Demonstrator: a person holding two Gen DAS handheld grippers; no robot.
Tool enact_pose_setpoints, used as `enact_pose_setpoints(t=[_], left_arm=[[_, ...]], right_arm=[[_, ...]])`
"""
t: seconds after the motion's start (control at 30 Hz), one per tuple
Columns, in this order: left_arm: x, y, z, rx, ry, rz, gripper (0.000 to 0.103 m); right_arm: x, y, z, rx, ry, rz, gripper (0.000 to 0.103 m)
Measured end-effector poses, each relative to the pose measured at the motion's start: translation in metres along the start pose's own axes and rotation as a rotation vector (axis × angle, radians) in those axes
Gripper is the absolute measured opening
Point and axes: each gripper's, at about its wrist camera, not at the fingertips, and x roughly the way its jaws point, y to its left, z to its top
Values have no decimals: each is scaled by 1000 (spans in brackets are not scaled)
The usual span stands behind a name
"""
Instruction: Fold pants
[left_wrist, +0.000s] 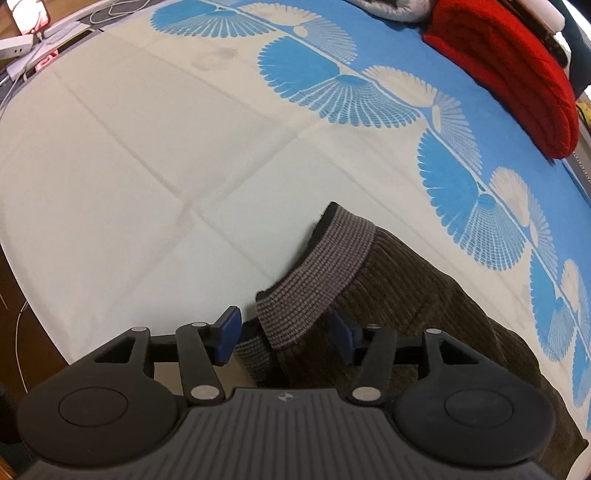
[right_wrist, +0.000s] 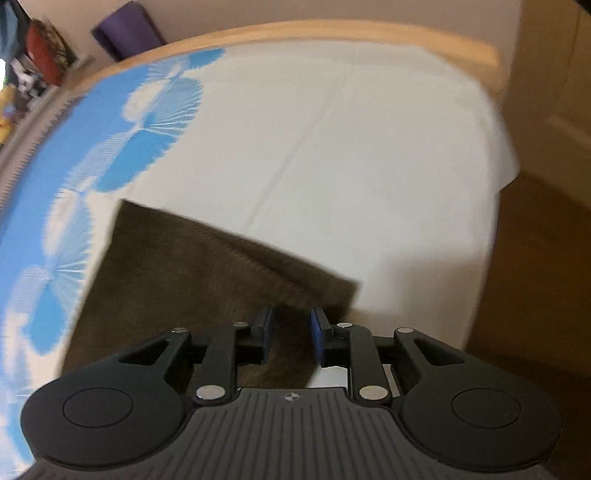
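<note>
Dark brown corduroy pants (left_wrist: 424, 306) lie folded on the bed, their grey ribbed waistband (left_wrist: 325, 258) turned up toward the cream part of the sheet. My left gripper (left_wrist: 286, 336) stands open over the waistband's near corner, one blue pad on each side, and neither pad presses the cloth. In the right wrist view, the other end of the pants (right_wrist: 184, 266) lies flat with a straight edge. My right gripper (right_wrist: 291, 334) hovers over the corner there. Its jaws are narrowly open, with brown cloth showing in the gap.
The bed sheet (left_wrist: 166, 147) is cream with a blue fan-patterned band (left_wrist: 369, 92). A folded red blanket (left_wrist: 509, 74) lies at the far right edge. Power strips and cables (left_wrist: 22, 44) sit beyond the far left corner. A wooden bed frame (right_wrist: 332, 31) borders the far side.
</note>
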Motion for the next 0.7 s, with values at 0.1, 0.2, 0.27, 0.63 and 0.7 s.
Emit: enact_pose_setpoints(t=[0.1,0.2,0.27,0.63,0.7], left_arm=[[11,3,4,-5,41,-10,61],[20,5,6,-6,65,-11,61],[21,3,5,17,64,-33,35],[-13,20,-16,91,71,-64,29],[0,18,-15,116,123,4,32]], right_arm=[[8,-4,0,26,27,10,25],[14,-1,2,-1,25,17,23],[14,-1,4,-9,19,28,8],[-30,-18,18,-6,-178,20,4],[-8,-22,19,-4,-79,-25,7]])
